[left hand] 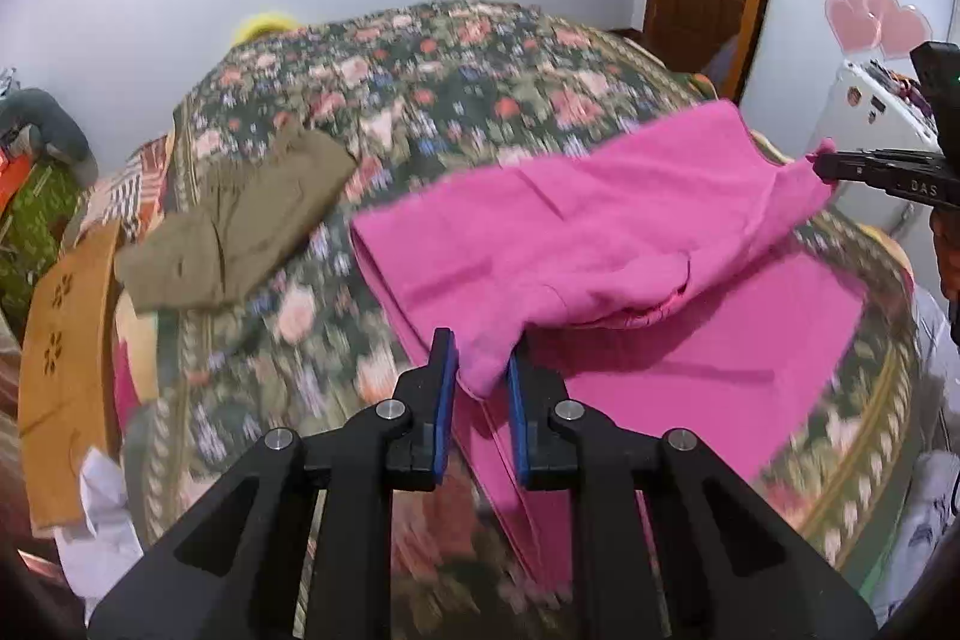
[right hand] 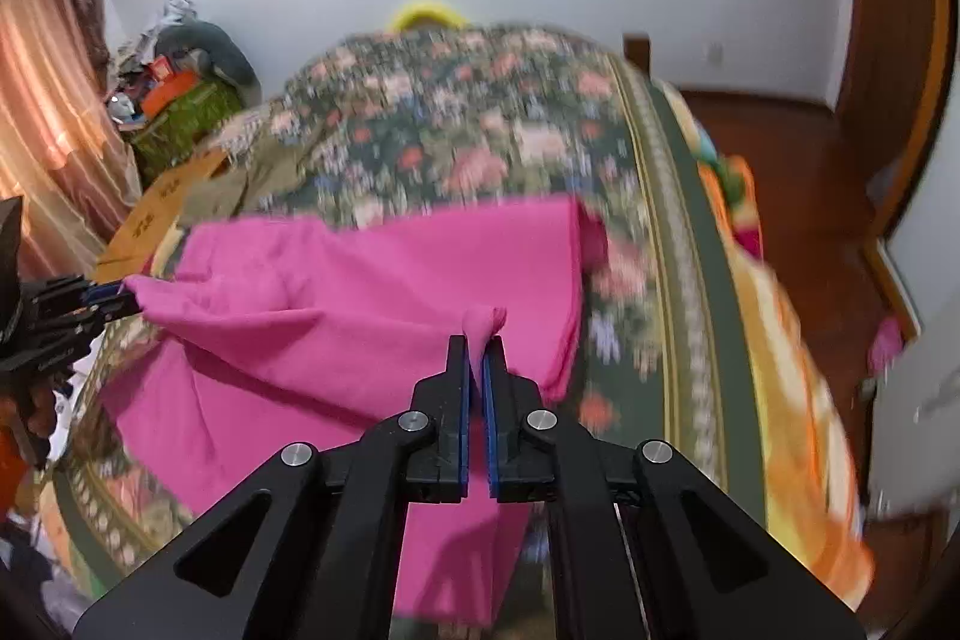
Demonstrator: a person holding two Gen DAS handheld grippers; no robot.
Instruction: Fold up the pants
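Pants, bright pink soft cloth ones (left hand: 600, 232), lie on the flowery green bedspread (left hand: 420, 100), and I lift their near edge off it. My left gripper (left hand: 483, 370) pinches one corner, my right gripper (right hand: 477, 370) pinches the other, both closed tight on cloth. I think I hold both corners so the edge stays straight when I fold it over. The left view shows folded olive-brown pants (left hand: 240, 214) farther up the bedspread. The right view shows brown wooden floor (right hand: 798, 172) beside it.
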